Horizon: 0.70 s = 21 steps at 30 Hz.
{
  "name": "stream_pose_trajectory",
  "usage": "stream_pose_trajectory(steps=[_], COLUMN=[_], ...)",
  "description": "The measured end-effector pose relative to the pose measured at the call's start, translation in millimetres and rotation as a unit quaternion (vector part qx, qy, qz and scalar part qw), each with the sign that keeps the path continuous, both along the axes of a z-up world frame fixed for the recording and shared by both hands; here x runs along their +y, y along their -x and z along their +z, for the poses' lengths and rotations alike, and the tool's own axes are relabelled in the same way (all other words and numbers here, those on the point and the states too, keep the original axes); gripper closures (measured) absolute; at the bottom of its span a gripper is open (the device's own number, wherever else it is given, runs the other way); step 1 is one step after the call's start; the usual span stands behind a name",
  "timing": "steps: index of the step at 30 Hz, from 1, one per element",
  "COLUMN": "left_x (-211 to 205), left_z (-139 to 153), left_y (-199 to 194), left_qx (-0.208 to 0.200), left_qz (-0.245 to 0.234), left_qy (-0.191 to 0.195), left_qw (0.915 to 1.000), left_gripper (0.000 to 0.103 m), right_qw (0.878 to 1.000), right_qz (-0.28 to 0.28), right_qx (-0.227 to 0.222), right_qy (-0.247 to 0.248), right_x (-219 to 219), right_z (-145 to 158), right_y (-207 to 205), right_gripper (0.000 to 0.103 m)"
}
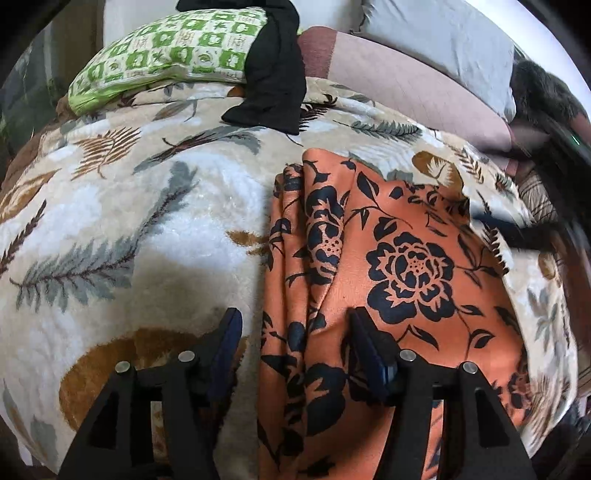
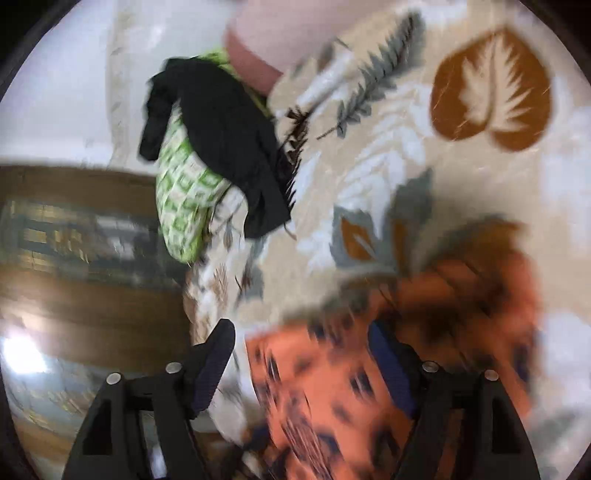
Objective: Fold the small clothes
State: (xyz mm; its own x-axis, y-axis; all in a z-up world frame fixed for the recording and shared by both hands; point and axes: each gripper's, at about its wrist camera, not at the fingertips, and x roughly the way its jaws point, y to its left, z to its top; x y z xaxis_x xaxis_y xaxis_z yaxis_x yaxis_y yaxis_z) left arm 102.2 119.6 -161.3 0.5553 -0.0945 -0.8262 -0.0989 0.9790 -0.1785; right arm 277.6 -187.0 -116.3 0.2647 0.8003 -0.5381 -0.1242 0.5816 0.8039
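An orange cloth with a black flower print (image 1: 399, 266) lies on the leaf-patterned blanket (image 1: 129, 221), its left side gathered into long folds. My left gripper (image 1: 295, 328) hangs open over the cloth's near left edge. Its left finger stands above bare blanket and its right finger above the orange fabric, so the folded edge lies between them with neither pad pressing on it. In the blurred right wrist view my right gripper (image 2: 303, 343) is open above the same orange cloth (image 2: 332, 384), which spreads below and between its fingers.
A black garment (image 1: 277, 74) is draped over a green-and-white checked pillow (image 1: 166, 51) at the far side of the bed. A pink pillow (image 1: 406, 81) and a grey one (image 1: 436, 33) lie behind. A dark blurred shape (image 1: 517, 229) crosses the cloth's right edge. Floor (image 2: 74, 295) shows beyond the bed.
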Motion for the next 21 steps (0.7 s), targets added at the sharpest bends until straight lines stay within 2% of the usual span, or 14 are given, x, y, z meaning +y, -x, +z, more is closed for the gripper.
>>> stream_pose_trajectory(steps=[4,7,11,12,14,17,18,20,21], left_x=[0.2,-2.5,-7.1,-7.9,-8.8,-10.2,-10.8,-12.8,-13.0], left_z=[10.6,15.7,25.8,29.5,36.1,37.7,36.4,31.6,29.6], left_y=[11.2,19.0,31.4,34.7,40.6,44.9,45.7,46.6,47.2], left_qx=[-0.002,-0.001,-0.001,-0.005,-0.012,-0.014,-0.015,-0.007,-0.003], left_qz=[0.005,0.005,0.008,0.009,0.013,0.017,0.018,0.018,0.018], left_qy=[-0.004,-0.011,-0.02,-0.022,-0.021,-0.019,-0.019,-0.023,-0.024], left_qw=[1.0,0.9999,0.9998,0.9997,0.9996,0.9996,0.9996,0.9996,0.9995], left_gripper=[0.041,0.041,0.041,0.041,0.041,0.041,0.041,0.041,0.041], right_qw=[0.998,0.997,0.999,0.999,0.998,0.997,0.998,0.998,0.998], right_qz=[0.036,0.066,0.04,0.033,0.037,0.058,0.055,0.043,0.042], right_qx=[-0.009,-0.005,0.013,0.015,-0.012,-0.035,-0.029,0.013,0.016], right_qy=[0.049,0.026,0.025,0.028,0.04,0.022,0.025,0.052,0.052], right_x=[-23.3,-26.0,-25.1,-23.7,-21.3,-14.8,-14.7,-11.6,-11.7], right_z=[3.9,-5.6,-22.3,-17.0,2.1,16.2,9.6,-20.3,-27.3], right_y=[80.8,131.2,141.4,141.6,147.9,158.3,159.8,155.9,155.7], right_gripper=[0.021,0.021,0.021,0.021,0.02,0.019,0.018,0.018,0.018])
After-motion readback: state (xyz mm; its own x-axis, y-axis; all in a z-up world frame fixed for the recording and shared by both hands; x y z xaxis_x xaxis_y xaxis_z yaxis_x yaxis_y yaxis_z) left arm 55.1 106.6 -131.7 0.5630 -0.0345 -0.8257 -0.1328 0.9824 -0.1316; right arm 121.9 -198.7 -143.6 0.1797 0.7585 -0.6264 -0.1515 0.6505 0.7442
